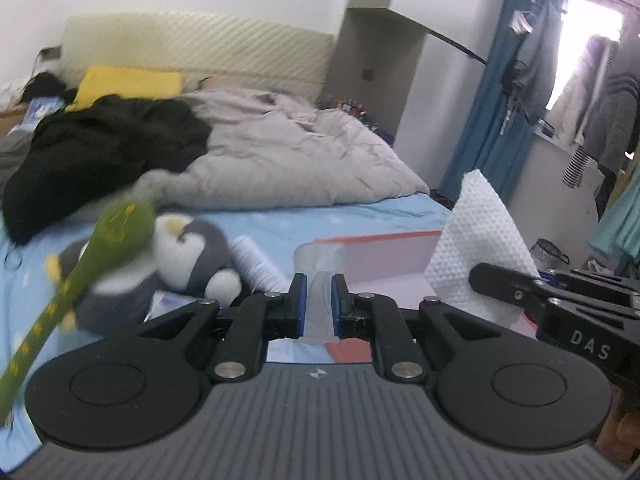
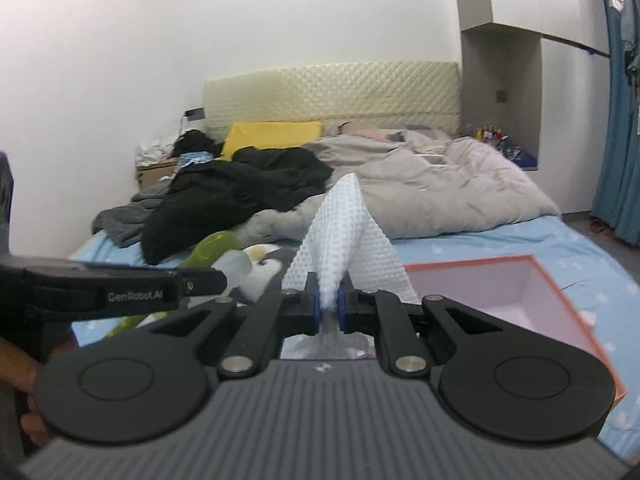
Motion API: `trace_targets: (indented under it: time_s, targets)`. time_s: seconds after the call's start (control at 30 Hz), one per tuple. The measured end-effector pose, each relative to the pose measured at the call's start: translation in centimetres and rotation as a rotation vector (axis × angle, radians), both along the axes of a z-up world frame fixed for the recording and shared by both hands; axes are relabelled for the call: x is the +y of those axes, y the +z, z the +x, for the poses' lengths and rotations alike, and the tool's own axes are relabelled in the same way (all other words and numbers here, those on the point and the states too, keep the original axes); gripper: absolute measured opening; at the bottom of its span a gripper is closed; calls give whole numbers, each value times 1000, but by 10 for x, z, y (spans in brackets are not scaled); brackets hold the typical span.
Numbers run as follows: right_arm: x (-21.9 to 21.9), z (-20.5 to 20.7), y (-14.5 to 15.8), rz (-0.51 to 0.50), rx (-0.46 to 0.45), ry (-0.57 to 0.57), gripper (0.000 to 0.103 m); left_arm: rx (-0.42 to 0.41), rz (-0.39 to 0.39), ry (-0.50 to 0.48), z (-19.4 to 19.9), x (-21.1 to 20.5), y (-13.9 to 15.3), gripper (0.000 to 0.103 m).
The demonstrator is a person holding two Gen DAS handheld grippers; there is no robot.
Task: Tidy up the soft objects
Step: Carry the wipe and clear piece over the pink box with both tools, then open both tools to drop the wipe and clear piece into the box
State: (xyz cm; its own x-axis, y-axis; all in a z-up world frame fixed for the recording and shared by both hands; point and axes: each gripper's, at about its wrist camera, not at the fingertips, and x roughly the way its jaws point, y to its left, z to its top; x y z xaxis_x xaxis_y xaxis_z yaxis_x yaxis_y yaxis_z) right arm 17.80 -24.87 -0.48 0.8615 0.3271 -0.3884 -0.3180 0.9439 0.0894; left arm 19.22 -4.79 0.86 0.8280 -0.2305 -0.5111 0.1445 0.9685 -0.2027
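My left gripper (image 1: 319, 304) is shut on a clear plastic tissue pack (image 1: 318, 272) held above the bed. My right gripper (image 2: 330, 306) is shut on a white dimpled cloth (image 2: 344, 240) that stands up between its fingers; the cloth also shows at the right of the left wrist view (image 1: 480, 240). An open pink box (image 2: 500, 292) lies on the blue sheet to the right; it also shows in the left wrist view (image 1: 384, 260). A grey and white penguin plush (image 1: 180, 256) and a green plush snake (image 1: 80, 280) lie to the left.
A grey duvet (image 2: 440, 192), black clothes (image 2: 240, 192) and a yellow pillow (image 2: 272, 136) cover the far half of the bed. A white fluffy item (image 1: 256, 264) lies beside the penguin. Blue curtains (image 1: 488, 92) and hanging clothes stand at the right.
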Motion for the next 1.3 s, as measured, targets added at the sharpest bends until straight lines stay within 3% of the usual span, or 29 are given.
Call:
trace_targets:
  time_s: [0.27, 0.57, 0.8, 0.97, 1.07, 1.1, 1.17, 1.3]
  targets:
    - [-54, 35, 4, 49, 70, -104, 12, 59, -43, -89, 56, -46, 3, 15]
    - [-100, 75, -22, 46, 232, -181, 12, 256, -107, -138, 123, -101, -40, 15]
    - [-124, 107, -61, 17, 370, -227, 13, 281, -5, -198, 148, -141, -63, 15]
    - [-137, 118, -96, 29, 471, -258, 14, 336, 14, -233, 159, -155, -81, 15]
    - [-141, 118, -113, 33, 514, -271, 23, 352, 23, -242, 158, -156, -89, 15]
    - [-142, 117, -117, 30, 525, -276, 36, 357, 27, -244, 158, -157, -91, 15]
    - [-143, 116, -120, 35, 528, -277, 45, 365, 33, -247, 157, -157, -93, 15]
    - [-144, 111, -113, 35, 497, -271, 45, 346, 36, -254, 155, -154, -88, 15]
